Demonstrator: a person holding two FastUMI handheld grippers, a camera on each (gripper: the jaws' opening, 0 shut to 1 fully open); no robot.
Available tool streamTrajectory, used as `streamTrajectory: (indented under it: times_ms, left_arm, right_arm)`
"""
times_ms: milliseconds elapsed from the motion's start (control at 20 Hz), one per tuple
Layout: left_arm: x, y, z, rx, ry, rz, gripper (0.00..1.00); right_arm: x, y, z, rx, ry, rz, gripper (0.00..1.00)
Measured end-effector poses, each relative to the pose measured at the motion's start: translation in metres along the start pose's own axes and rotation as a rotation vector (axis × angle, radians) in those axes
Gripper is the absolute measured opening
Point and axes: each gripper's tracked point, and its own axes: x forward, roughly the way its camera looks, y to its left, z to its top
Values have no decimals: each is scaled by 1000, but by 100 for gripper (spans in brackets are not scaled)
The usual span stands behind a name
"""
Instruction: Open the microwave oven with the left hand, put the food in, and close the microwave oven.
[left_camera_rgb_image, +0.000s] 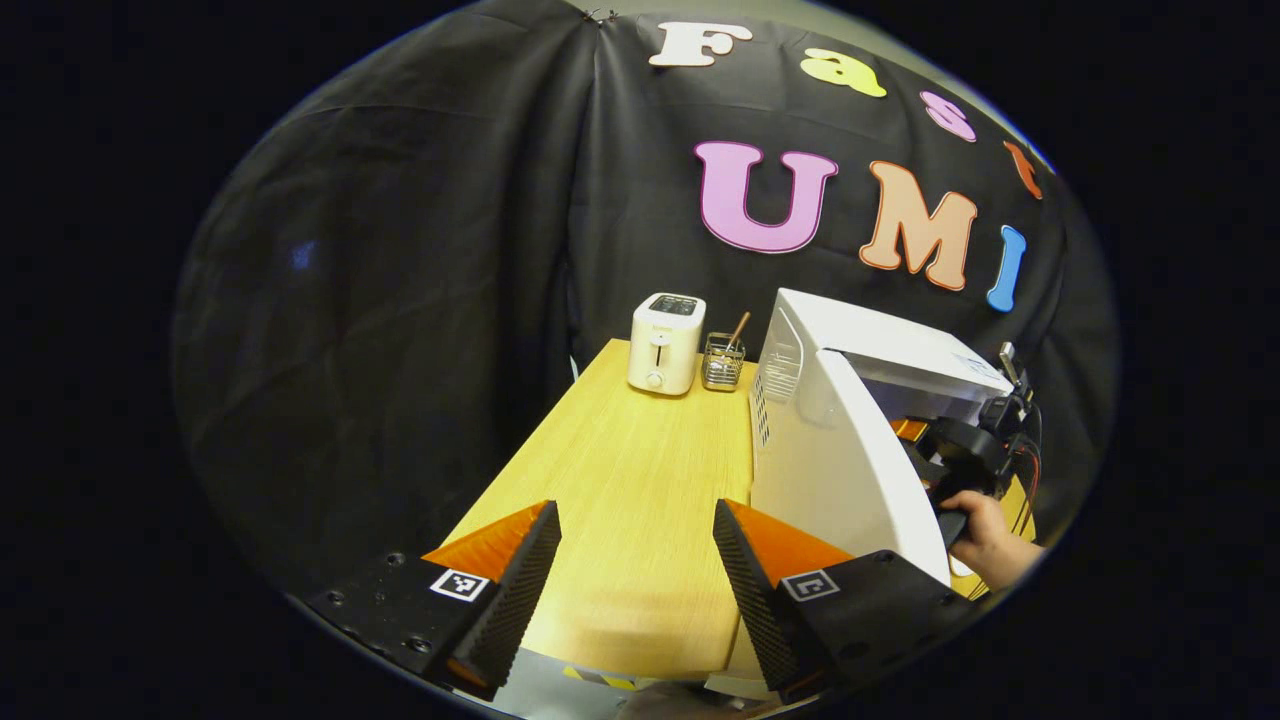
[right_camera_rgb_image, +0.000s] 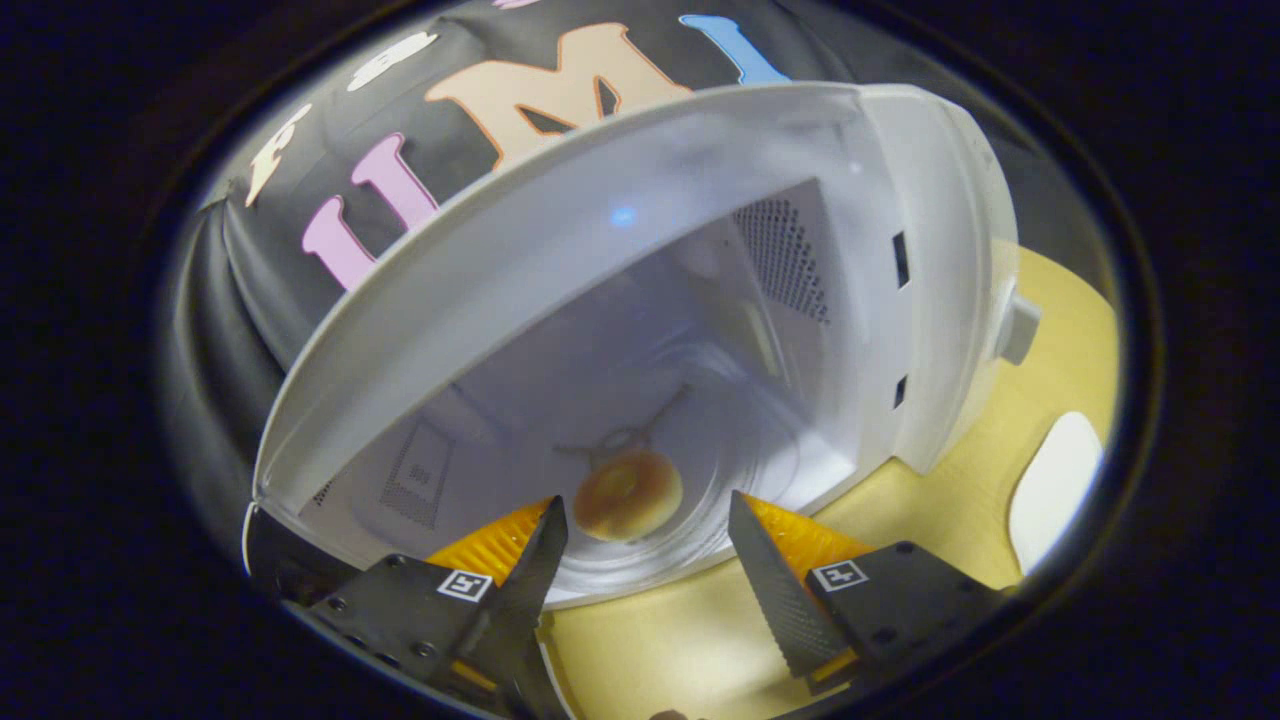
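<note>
Wood table (left_camera_rgb_image: 620, 480) runs back to the booth wall. On its right side, microwave (left_camera_rgb_image: 880, 350) w/ door (left_camera_rgb_image: 850, 470) swung open toward the left gripper view's camera. Seen in the right gripper view, cavity (right_camera_rgb_image: 600, 340) open, glass plate (right_camera_rgb_image: 700, 500) on its floor, bun (right_camera_rgb_image: 628, 494) resting on the plate near the front, a bit left of centre — untouched by either gripper. White plate (right_camera_rgb_image: 1055, 490) on the table, right of the oven. Toaster (left_camera_rgb_image: 666, 343) at the table's far end, upright; just beside it on the right, wire holder (left_camera_rgb_image: 722, 362) w/ a stick poking out, tilted.

Left gripper (left_camera_rgb_image: 635, 570) over the table's near edge, left of the door — jaws wide, nothing between. Right gripper (right_camera_rgb_image: 640, 560) at the oven mouth, jaws wide apart, bun beyond the tips, clear of both fingers. In the left gripper view, that gripper's body (left_camera_rgb_image: 965, 450) sits past the door edge, a hand (left_camera_rgb_image: 985, 540) around its grip.
</note>
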Motion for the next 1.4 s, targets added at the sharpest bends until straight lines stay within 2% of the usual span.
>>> streamTrajectory:
  times_ms: [50,150,200,250,450,500,550,600,650,850,1200,1400]
  left_arm:
    - [0,-1,-2,-6,4,-3,90]
    - [-1,-2,-5,-15,17,-17,87]
    - [0,-5,-7,-14,24,-25,82]
    - [-1,-6,-9,-10,29,-31,74]
    - [3,-7,-15,38,49,-32,12]
    - [3,-10,-16,50,54,-41,9]
    - [3,-12,-18,61,60,-48,10]
    - [3,-13,-18,71,61,-55,4]
    - [2,-17,-18,81,63,-67,2]
    - [-4,-28,-27,98,89,-125,1]
    - [-16,-59,-55,53,183,-252,0]
    - [-18,-76,-58,82,201,-311,2]
  right_arm:
    - [-8,-4,4,-24,-6,-3,91]
    - [-27,-12,10,-84,-18,-8,91]
    - [-38,-16,13,-112,-26,-11,100]
    - [-49,-19,15,-131,-31,-9,100]
    - [-91,-28,24,-206,-59,-20,99]
    - [-100,-30,28,-236,-71,-31,99]
    - [-109,-31,31,-262,-83,-40,99]
    - [-119,-29,35,-276,-96,-42,99]
    - [-128,-27,38,-279,-108,-39,99]
    - [-158,-28,46,-294,-118,-34,100]
    - [-210,-53,72,-292,-181,-104,99]
    - [-236,-71,91,-259,-229,-161,99]
